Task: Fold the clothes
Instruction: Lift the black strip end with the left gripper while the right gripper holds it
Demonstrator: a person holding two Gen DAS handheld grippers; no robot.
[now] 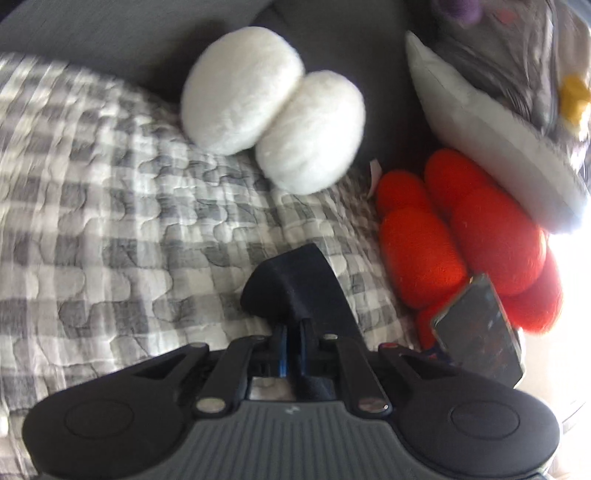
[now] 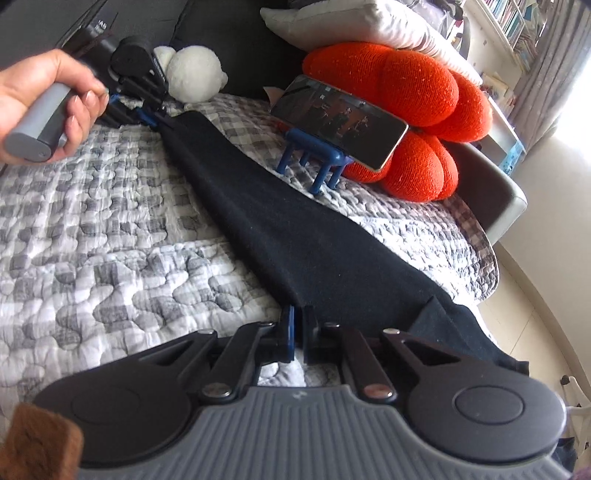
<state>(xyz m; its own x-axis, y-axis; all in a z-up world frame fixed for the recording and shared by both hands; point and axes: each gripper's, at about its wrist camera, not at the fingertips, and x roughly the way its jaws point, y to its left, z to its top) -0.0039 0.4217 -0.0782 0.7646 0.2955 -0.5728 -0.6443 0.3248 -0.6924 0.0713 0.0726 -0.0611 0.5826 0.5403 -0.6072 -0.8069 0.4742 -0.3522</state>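
Note:
A black garment (image 2: 295, 229) is stretched taut above the grey checked quilt (image 2: 92, 221), running from near to far. My right gripper (image 2: 298, 317) is shut on its near edge, and a loose fold hangs to the right. My left gripper (image 2: 157, 116), seen far left with the hand on its handle, is shut on the far end. In the left wrist view the left gripper (image 1: 293, 325) pinches a bunched bit of the black garment (image 1: 295, 280) above the quilt (image 1: 110, 221).
A phone (image 2: 341, 120) rests on a blue stand (image 2: 314, 162) against an orange cushion (image 2: 406, 110), also in the left wrist view (image 1: 461, 240). A white plush toy (image 1: 273, 110) lies at the back. A white pillow (image 2: 369, 26) sits behind. The bed edge and floor are at right.

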